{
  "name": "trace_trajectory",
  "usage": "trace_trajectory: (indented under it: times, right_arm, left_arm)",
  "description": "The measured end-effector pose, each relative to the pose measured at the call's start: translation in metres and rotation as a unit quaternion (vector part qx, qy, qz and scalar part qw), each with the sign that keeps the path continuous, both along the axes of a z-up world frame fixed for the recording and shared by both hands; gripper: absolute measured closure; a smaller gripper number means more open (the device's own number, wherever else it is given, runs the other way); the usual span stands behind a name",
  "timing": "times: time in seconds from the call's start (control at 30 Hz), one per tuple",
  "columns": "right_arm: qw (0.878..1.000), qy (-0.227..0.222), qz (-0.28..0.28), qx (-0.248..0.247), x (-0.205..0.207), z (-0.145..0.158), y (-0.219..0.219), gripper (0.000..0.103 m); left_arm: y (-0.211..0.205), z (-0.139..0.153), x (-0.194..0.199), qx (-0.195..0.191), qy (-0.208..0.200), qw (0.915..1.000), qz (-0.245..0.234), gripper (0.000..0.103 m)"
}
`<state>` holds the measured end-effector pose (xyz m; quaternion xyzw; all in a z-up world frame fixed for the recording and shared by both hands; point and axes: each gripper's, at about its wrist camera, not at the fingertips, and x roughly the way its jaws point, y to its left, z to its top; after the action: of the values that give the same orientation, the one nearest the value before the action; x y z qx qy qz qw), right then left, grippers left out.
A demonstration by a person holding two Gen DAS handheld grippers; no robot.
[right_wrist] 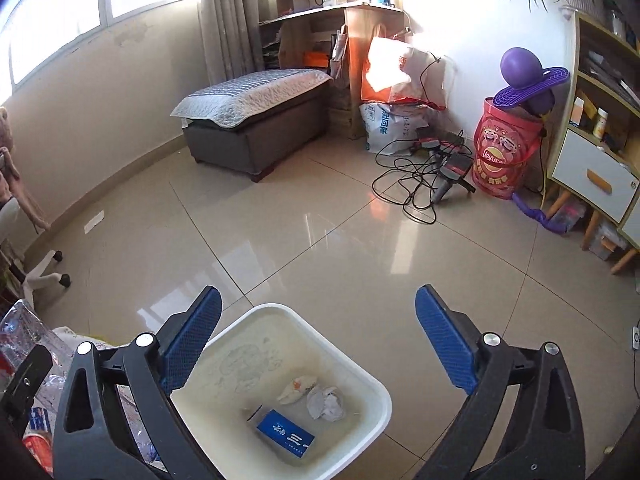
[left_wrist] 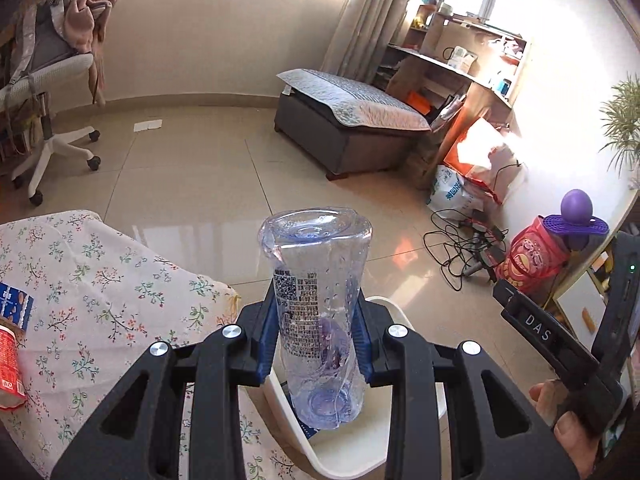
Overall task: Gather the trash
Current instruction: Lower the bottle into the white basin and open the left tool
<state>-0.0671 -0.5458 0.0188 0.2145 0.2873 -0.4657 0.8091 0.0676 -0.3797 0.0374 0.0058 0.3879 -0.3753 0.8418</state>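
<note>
My left gripper (left_wrist: 318, 332) is shut on a clear, crumpled plastic bottle (left_wrist: 320, 300), held upside down with its cap end low over a white bin (left_wrist: 352, 454). The right wrist view looks down into that white bin (right_wrist: 360, 372), where a blue box (right_wrist: 286, 434) and crumpled paper wads (right_wrist: 326, 402) lie on the bottom. Above the bin's rim, my right gripper (right_wrist: 320, 320) stands open with nothing between its blue pads. The bottle (right_wrist: 20, 332) shows at that view's left edge. A hand holds the right gripper's body (left_wrist: 560, 340) at the left view's right edge.
A floral-covered table (left_wrist: 100, 280) to the left bears a red can (left_wrist: 8, 364) and a blue-and-white carton (left_wrist: 14, 308). On the tiled floor are a paper scrap (left_wrist: 148, 125), tangled cables (right_wrist: 416, 176), a red bucket (right_wrist: 500, 152), a grey ottoman (right_wrist: 256, 120) and an office chair (left_wrist: 52, 128).
</note>
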Motion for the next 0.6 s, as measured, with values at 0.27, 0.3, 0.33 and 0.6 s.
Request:
trace_trajectory:
  times: [0.27,0.3,0.33,0.6]
  right_arm:
    - [0.998,-0.020,-0.065,-0.014,-0.029,0.005,-0.023,0.007]
    - [0.997,-0.021,-0.069,-0.011,-0.031,0.004,-0.025,0.007]
    - [0.997,-0.023,-0.073,-0.008,-0.033,0.003,-0.027,0.007]
    - [0.997,-0.024,-0.068,-0.013,-0.033,0.006,-0.024,0.007]
  left_arm:
    - [-0.046,-0.031,-0.004,0.002,0.072,0.9965,-0.043,0.070]
    - [-0.049,-0.036,-0.004,0.002,0.083,0.9954,-0.048,0.070]
    - [-0.051,-0.040,-0.005,0.003,0.092,0.9944,-0.052,0.066]
    - [-0.047,-0.040,-0.008,0.015,0.090,0.9946,-0.050,0.042]
